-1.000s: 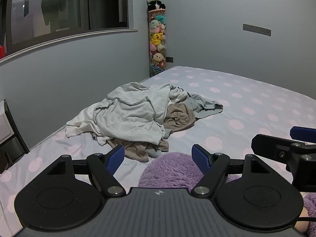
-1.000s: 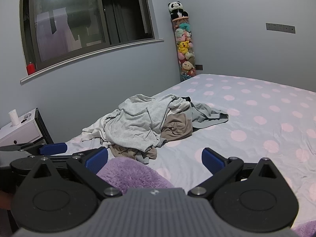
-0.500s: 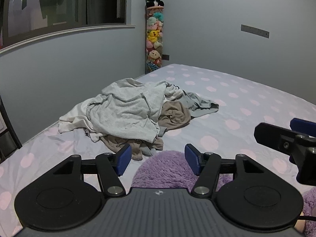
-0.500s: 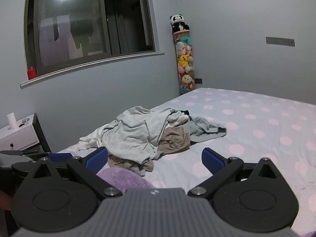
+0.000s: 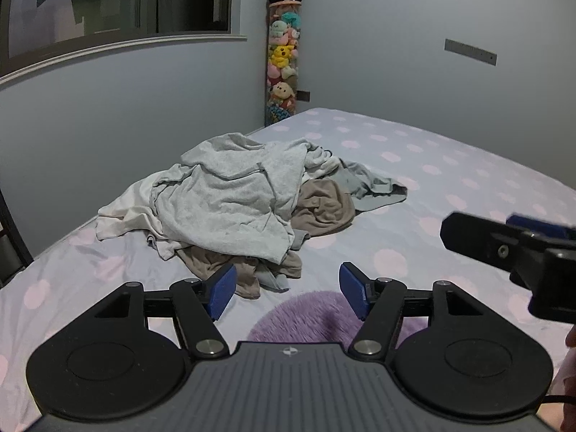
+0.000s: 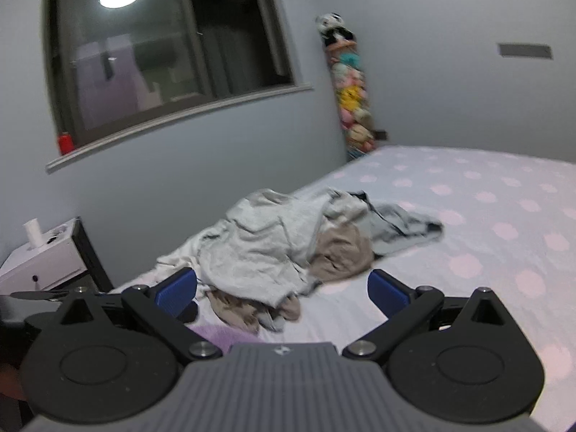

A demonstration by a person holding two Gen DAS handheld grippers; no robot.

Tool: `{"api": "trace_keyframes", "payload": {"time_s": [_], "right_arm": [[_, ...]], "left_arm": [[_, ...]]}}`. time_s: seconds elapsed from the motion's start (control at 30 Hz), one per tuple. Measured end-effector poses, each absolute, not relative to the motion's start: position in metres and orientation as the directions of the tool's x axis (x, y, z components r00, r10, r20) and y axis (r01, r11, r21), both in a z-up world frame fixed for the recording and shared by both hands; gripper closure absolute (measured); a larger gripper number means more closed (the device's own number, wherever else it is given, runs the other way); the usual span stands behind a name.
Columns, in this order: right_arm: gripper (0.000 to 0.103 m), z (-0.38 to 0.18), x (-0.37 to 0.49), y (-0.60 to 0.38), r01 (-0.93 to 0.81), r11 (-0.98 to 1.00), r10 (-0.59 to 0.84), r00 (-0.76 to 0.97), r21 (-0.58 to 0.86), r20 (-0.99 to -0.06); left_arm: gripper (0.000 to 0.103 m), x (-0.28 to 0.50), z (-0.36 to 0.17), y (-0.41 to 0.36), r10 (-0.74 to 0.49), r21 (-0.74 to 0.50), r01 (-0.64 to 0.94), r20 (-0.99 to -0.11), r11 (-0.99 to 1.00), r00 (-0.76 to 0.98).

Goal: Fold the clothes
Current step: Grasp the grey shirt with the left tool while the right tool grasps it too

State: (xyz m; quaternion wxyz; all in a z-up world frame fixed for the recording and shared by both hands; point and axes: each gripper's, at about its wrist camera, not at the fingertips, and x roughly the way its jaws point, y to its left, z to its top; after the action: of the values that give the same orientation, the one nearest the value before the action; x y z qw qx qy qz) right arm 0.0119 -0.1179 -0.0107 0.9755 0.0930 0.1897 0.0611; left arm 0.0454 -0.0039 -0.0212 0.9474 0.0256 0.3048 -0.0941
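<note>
Grey cotton tops the heap of clothes that lies crumpled on the bed, near the wall side of the dotted sheet, with a tan garment bunched under its right edge and a pale blue-grey piece spilling out behind; none of it looks folded in either view. My left tongs hang wide apart just short of the heap's near fringe, gripping nothing, and a purple fluffy thing sits right below them. My right tongs are spread wide as well and empty, pointed at the same heap from slightly further right; that view is smeared, so fine detail there escapes me. I judge the step in hand to be the approach to pick one garment out of the tangle. Whichever piece comes next, the move calls for finding a clean edge or corner, closing both pairs of tongs on the same garment well apart from each other, and lifting it free so the layers beneath do not drag along with it
</note>
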Motion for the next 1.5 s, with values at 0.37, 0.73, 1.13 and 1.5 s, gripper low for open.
{"api": "trace_keyframes", "payload": {"time_s": [0.37,0.73,1.13,1.5], "right_arm": [[0.001,-0.013,0.081,-0.118,-0.126,0.984,0.167,0.898,0.124,-0.406],[0.002,-0.037,0.162,-0.135,-0.095,0.976,0.181,0.854,0.196,-0.488],[0.001,-0.091,0.266,-0.132,-0.166,0.98,0.199,0.785,0.111,-0.587],[0.021,-0.133,0.348,-0.109,-0.21,0.972,0.23,0.761,0.105,-0.607]], "left_arm": [[0.04,0.099,-0.027,0.0,-0.113,0.023,0.159,-0.607,0.987,0.787],[0.04,0.165,-0.051,0.01,-0.146,-0.047,0.152,-0.654,0.987,0.743],[0.04,0.257,-0.093,0.04,-0.188,-0.161,0.106,-0.686,0.981,0.702],[0.041,0.322,-0.141,0.066,0.011,-0.046,-0.066,-0.743,0.997,0.67]]}}
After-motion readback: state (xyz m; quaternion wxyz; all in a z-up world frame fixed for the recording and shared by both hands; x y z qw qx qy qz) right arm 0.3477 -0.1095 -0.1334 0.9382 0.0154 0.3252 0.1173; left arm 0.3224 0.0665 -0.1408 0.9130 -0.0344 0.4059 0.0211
